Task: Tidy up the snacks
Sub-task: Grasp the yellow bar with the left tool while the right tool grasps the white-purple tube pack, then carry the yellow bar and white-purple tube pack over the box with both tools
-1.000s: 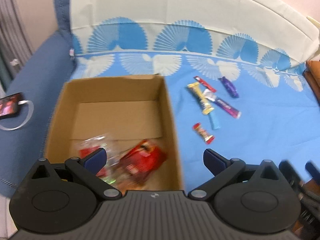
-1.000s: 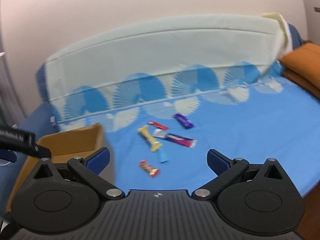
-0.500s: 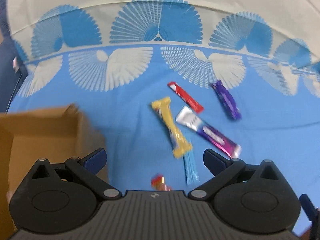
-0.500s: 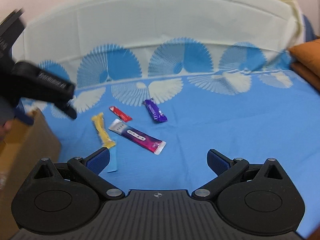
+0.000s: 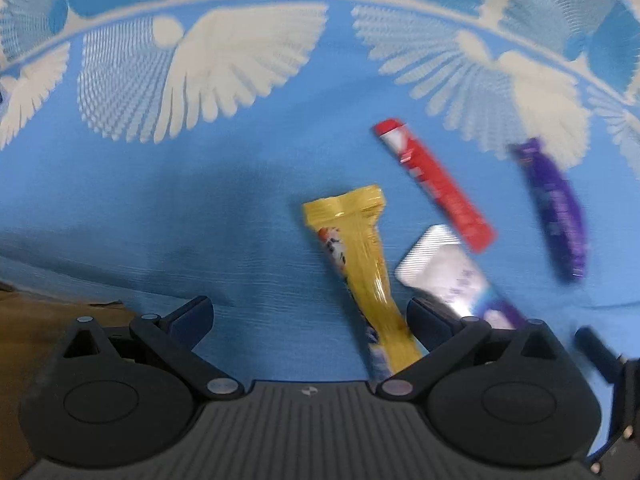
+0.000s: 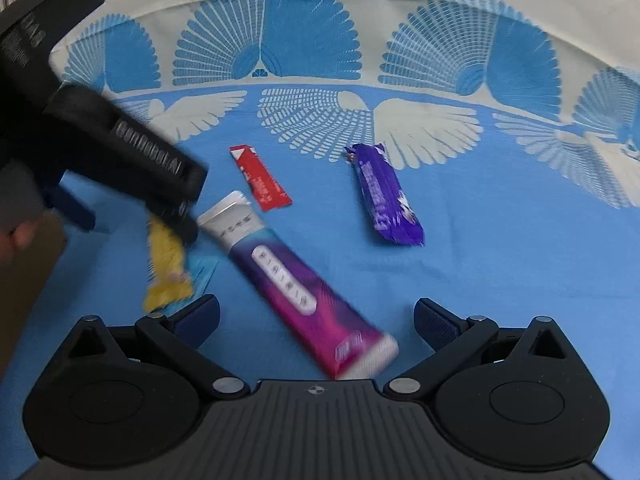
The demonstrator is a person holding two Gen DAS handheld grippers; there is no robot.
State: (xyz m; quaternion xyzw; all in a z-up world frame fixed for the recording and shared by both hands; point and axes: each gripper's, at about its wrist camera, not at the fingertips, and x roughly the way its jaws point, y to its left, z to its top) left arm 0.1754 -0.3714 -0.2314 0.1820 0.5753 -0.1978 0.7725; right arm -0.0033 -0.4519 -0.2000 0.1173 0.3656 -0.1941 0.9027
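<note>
With both claws spread wide and empty, the left claw (image 5: 310, 318) should shift right to center the yellow snack (image 5: 362, 276) lying inside its right finger, while the right claw (image 6: 316, 316) straddles the pink-and-purple packet (image 6: 296, 284) on the bedspread (image 6: 500, 240).

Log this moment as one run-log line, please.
phase: reaching for snacks | left gripper: open, over yellow snack | right gripper: open, over purple-pink pouch | nothing held
</note>
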